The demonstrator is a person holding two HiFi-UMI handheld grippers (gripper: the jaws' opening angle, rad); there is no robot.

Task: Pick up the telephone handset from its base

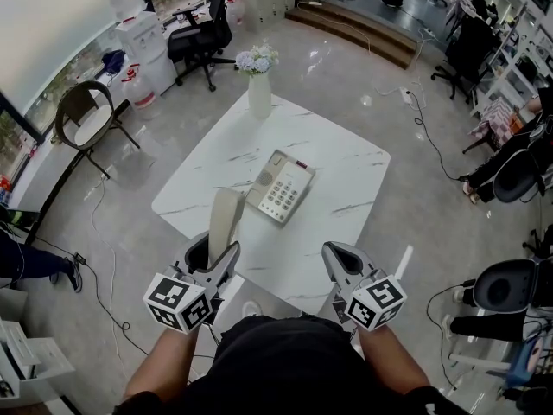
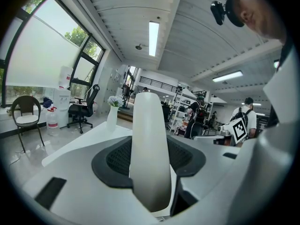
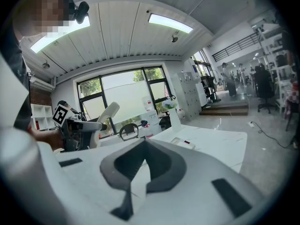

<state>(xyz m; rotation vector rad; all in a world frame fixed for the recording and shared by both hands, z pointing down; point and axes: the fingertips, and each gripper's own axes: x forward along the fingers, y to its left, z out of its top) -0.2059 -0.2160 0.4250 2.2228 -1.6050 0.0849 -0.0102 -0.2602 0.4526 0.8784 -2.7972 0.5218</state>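
The cream telephone handset (image 1: 225,218) stands nearly upright, off its base, over the near left edge of the white marble table (image 1: 346,167). My left gripper (image 1: 218,264) is shut on its lower end. In the left gripper view the handset (image 2: 149,149) rises between the dark pads. The cream phone base (image 1: 281,188) with its keypad lies at the table's middle, cradle bare. My right gripper (image 1: 335,254) hovers at the near edge to the right, shut with nothing in it. The right gripper view shows the handset (image 3: 107,113) to its left and the base (image 3: 183,143) ahead.
A white vase of flowers (image 1: 259,89) stands at the table's far corner. A wicker chair (image 1: 85,118) and a black office chair (image 1: 204,31) sit on the floor to the left. Cables run across the floor at the right; more office chairs stand there.
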